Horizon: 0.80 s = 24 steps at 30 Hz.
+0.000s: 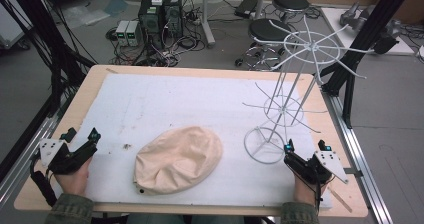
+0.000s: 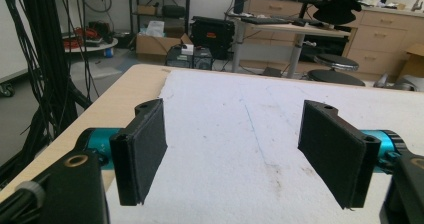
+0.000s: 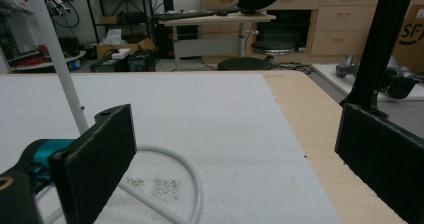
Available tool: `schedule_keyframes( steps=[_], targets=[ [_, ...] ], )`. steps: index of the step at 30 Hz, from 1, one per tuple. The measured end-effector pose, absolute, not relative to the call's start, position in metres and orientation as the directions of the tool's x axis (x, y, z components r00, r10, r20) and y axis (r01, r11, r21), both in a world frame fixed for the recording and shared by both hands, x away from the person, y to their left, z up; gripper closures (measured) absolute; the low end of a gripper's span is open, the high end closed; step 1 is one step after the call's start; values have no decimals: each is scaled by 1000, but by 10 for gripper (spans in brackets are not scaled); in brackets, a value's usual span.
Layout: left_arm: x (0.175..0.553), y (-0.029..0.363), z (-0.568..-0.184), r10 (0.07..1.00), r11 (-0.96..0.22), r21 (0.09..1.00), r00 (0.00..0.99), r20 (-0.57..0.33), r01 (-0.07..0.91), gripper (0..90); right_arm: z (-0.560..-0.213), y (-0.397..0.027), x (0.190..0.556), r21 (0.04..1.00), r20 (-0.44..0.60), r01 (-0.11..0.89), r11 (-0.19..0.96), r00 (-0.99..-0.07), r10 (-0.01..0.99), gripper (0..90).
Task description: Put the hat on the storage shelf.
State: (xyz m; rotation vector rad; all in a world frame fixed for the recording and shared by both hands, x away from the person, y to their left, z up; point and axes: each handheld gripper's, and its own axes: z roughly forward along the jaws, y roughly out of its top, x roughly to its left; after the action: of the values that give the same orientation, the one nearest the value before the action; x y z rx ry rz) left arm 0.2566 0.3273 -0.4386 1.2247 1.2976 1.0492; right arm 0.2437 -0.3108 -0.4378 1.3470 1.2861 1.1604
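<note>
While both tongs rest at the near corners of the table (image 1: 90,84), the beige cap (image 1: 178,159) lies flat on the white mat (image 1: 165,104) between them, its long axis running from near-left to far-right. It sits to the right of the left tongs (image 1: 82,135) and left of the right tongs (image 1: 305,145), somewhat closer to the left ones. A white wire hat rack (image 1: 300,79) stands just ahead of the right tongs, its ring base (image 3: 185,179) beside the left pad. Both pairs gape wide, empty. Likely the cap must go onto the rack, whose arms are bare.
</note>
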Motion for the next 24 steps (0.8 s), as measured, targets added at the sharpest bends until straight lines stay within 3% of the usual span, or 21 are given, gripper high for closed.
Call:
schedule_keyframes(
  steps=[24],
  targets=[
    [258,328,-438,990,125,986,50,-131,106,272,-439,-312,244,988,57,146,-59,15,998,20]
  ],
)
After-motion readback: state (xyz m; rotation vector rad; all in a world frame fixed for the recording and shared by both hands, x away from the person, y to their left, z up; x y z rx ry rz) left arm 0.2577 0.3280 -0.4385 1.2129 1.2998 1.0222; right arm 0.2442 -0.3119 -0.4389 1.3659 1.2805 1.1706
